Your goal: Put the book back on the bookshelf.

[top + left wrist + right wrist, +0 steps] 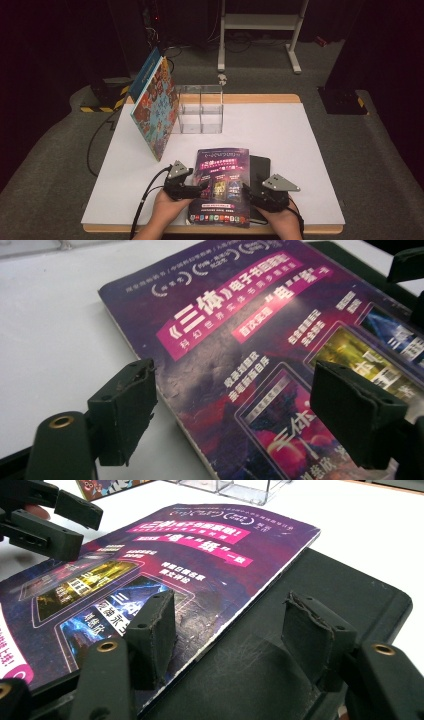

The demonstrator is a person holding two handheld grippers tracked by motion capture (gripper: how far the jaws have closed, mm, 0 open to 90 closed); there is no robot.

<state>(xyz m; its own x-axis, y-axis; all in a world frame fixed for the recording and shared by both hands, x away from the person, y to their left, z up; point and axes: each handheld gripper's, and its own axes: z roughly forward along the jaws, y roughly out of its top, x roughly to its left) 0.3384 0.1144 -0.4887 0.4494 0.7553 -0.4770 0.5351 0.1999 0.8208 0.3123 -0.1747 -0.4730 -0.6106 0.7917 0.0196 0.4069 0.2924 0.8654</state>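
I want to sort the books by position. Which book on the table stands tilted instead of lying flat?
The colourful patterned book: it leans against the clear box, while the purple book and the black book under it lie flat.

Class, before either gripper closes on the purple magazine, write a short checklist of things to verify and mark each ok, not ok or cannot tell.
1. Left gripper open, straddling the purple magazine edge: ok.
2. Right gripper open over the other edge: ok.
3. Magazine lies partly on the black book: ok.
4. Right jaws would take the magazine alone: cannot tell.
5. Clear box upright on the table: ok.
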